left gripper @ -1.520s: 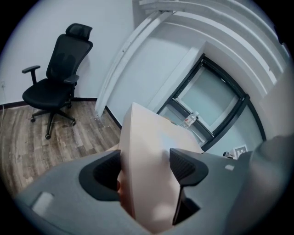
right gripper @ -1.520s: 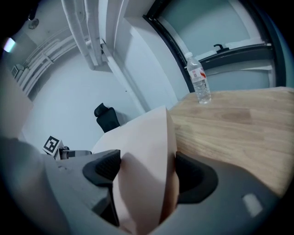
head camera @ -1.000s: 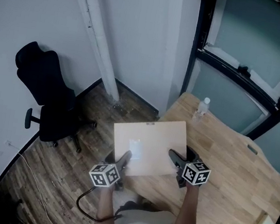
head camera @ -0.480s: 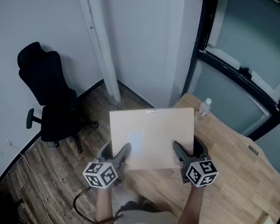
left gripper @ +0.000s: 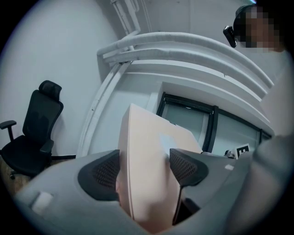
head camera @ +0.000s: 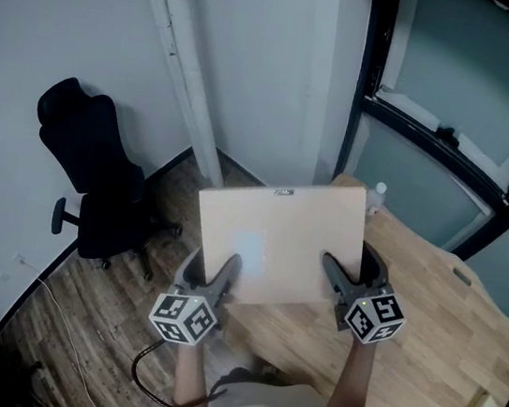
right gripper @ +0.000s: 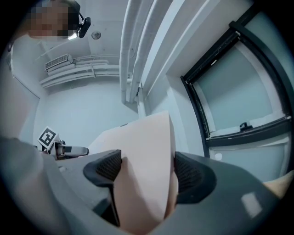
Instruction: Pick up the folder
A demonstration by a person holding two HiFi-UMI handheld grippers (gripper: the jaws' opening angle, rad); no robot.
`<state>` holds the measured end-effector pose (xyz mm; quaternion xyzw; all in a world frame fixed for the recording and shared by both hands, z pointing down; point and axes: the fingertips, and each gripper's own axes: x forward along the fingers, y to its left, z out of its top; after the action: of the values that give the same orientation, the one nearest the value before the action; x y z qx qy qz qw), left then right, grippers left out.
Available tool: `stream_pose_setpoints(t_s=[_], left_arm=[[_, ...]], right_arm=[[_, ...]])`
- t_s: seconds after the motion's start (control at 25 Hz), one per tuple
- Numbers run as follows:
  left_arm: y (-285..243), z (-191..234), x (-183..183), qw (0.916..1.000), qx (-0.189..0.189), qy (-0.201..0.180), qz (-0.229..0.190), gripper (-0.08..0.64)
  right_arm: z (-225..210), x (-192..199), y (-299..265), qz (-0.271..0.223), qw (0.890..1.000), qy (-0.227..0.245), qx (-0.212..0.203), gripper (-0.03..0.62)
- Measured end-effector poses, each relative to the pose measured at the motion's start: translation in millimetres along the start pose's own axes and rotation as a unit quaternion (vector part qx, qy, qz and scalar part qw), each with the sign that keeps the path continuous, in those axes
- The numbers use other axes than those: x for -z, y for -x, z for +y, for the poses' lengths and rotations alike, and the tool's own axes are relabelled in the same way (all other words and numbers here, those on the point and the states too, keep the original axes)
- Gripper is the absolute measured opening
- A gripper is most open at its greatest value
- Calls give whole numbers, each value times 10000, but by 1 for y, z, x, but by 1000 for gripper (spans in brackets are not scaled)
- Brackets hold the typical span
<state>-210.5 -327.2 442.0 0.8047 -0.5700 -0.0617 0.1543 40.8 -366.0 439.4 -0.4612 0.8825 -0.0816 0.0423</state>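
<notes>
Beige folder point(head camera: 277, 239) aloft, long axis crosswise, far edge raised; left gripper point(head camera: 211, 272), right gripper point(head camera: 347, 267) jaws clamp near edge.

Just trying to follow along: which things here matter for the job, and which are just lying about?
In the job: folder; left gripper and right gripper, both clamped on it.
Lying about: bottle, wooden table, office chair.

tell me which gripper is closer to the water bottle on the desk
Right. The right gripper clamps the folder's right edge, on the bottle's side; the left gripper clamps the folder's left edge, farther from the bottle.
</notes>
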Motion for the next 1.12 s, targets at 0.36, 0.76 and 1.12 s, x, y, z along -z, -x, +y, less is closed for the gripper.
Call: stream_pose_setpoints(t_s=[0.36, 0.76, 1.12], left_arm=[[3, -6, -21, 9997, 97, -104, -188, 330], [3, -12, -27, 9994, 110, -184, -257, 330], [9, -3, -11, 9997, -31, 27, -221, 330]], right_arm=[[5, -20, 0, -279, 9995, 152, 26, 362], [4, -28, 5, -392, 9990, 218, 32, 359], [9, -21, 0, -168, 9992, 354, -110, 360]])
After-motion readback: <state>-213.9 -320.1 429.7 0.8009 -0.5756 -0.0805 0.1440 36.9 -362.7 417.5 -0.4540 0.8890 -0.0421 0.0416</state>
